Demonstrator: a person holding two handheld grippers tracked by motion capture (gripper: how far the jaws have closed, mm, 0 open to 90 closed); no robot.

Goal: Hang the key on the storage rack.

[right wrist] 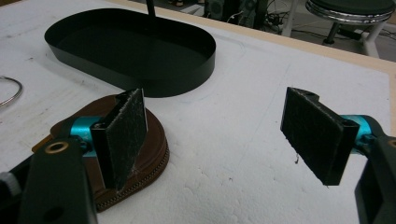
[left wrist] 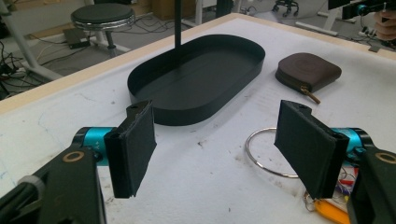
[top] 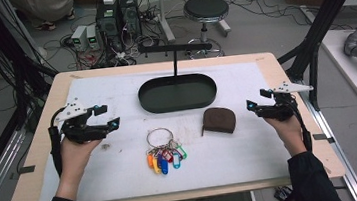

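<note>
The left gripper (top: 110, 116) hovers over the left part of the white foam-covered table (top: 99, 174), held in the person's left hand (top: 74, 154). Its jaws stand wide apart with nothing between them. In the left gripper view they frame bare table, with the large steel key ring (left wrist: 268, 151) just right of centre, near the right jaw.

That ring carries a bunch of coloured plastic key tags (top: 166, 158) and lies flat near the middle of the table, in front of the black oval metal tray with an upright post (top: 177, 92). The tray is empty.

Right of the keys, apart from them, lies a small brown leather zip pouch (top: 219, 120), also just in front of the tray.

The right gripper (top: 258, 99) hangs at the right side of the table, jaws wide and empty. In the right gripper view the pouch (right wrist: 149, 154) sits under and beside its left jaw, not yet between the two.

The likely step is picking up keys or pouch for the tray. To do it well, each gripper should first centre on its thing, then come down with the jaws open. The ring is thin and flat, so gripping the thicker tag bunch looks surer. The pouch is soft, so close across its middle and lift level.
</note>
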